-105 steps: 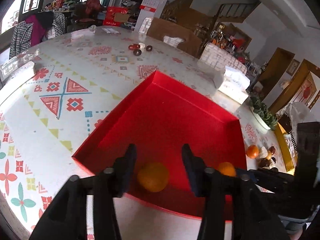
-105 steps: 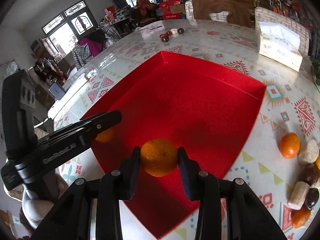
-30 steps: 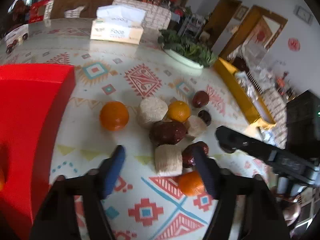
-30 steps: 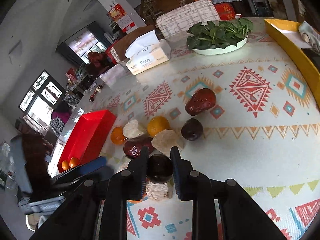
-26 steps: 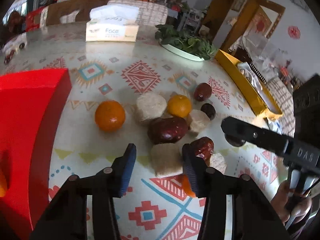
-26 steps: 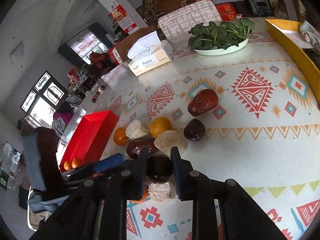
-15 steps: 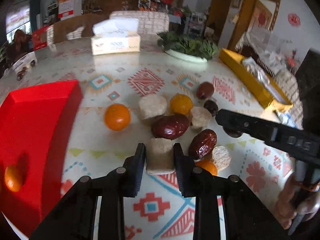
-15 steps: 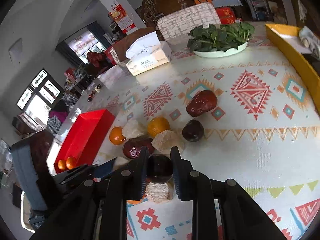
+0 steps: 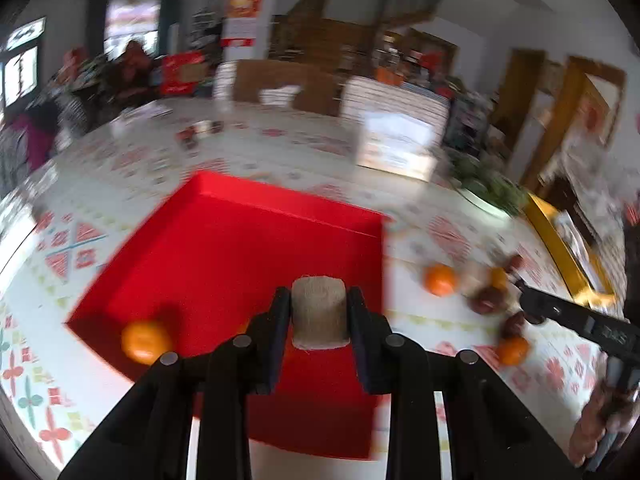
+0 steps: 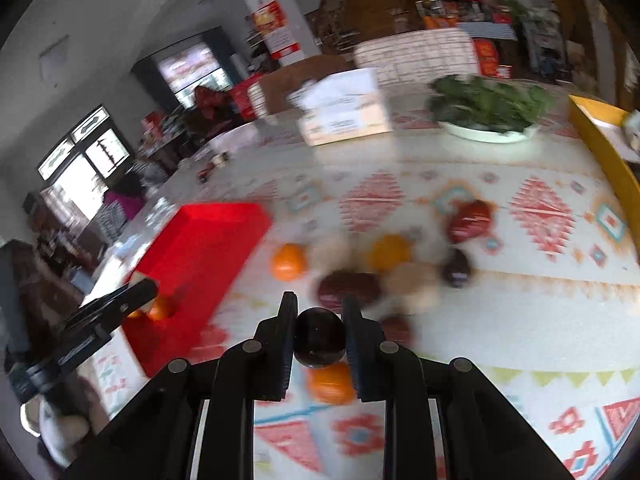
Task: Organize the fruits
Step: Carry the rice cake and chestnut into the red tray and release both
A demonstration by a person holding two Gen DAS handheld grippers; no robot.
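Note:
My left gripper [image 9: 319, 320] is shut on a beige block-shaped fruit piece [image 9: 319, 316] and holds it above the near right part of the red tray [image 9: 256, 240]. An orange [image 9: 145, 341] lies in the tray's near left corner. My right gripper [image 10: 320, 336] is shut on a dark round plum [image 10: 319, 337] above the loose pile on the table: oranges [image 10: 288, 262], dark red dates [image 10: 348, 288] and beige pieces [image 10: 412, 280]. The red tray also shows in the right wrist view [image 10: 204, 248], with the left gripper [image 10: 138, 294] over it.
A patterned cloth covers the table [image 10: 520, 320]. A tissue box [image 10: 344, 118], a plate of greens [image 10: 488, 120] and a yellow tray [image 10: 608, 152] stand at the far side. The pile of fruit lies right of the tray in the left wrist view [image 9: 480, 292]. Both views are motion-blurred.
My left gripper has lifted the beige piece from the pile and swung left over the red tray. My right gripper, still holding the plum, has turned left toward the tray.

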